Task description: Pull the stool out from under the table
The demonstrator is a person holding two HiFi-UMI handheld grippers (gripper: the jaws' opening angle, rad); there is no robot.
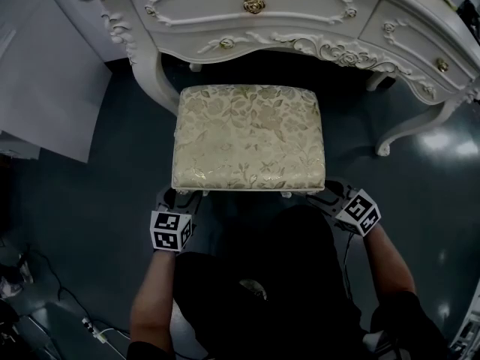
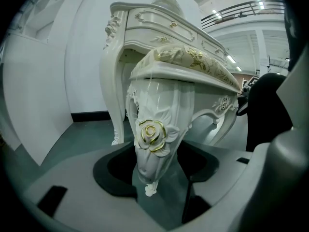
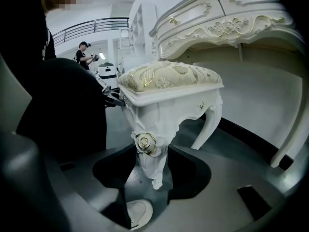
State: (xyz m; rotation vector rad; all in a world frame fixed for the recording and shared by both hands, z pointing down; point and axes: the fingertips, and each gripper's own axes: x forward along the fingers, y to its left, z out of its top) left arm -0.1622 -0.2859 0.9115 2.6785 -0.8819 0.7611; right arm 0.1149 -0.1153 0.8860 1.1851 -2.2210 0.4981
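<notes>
Closest to me, at 6 o'clock in the head view, are my own forearms, each ending in a marker cube. The left gripper point(image 1: 174, 201) sits at the 7 o'clock corner of the white carved stool with a cream floral cushion point(image 1: 249, 137), and the right gripper point(image 1: 327, 194) at its 5 o'clock corner. In the left gripper view the near-left leg point(image 2: 153, 144), with its gilt rose on the knee, stands upright in the notch and the jaws look closed against it on both sides. The right gripper view shows the same for the near-right leg point(image 3: 149, 151): jaws set wide but pinching the carved knee, with the foot hanging just past the pads. The stool lies at 12 o'clock from both pairs of jaws, with its long axis running 9 to 3, square across my line of pull. Neither hand is clearly nearer, though the right sits a touch further forward. The stool stands on the dark floor point(image 1: 127, 148). Its far edge is just short of the apron of the ornate white worktop with gold-knobbed drawers point(image 1: 195, 10) at 12 o'clock, so I judge the seat largely out already. Any further pull runs straight toward 6 o'clock, with both hands kept even so the stool doesn't skew.
</notes>
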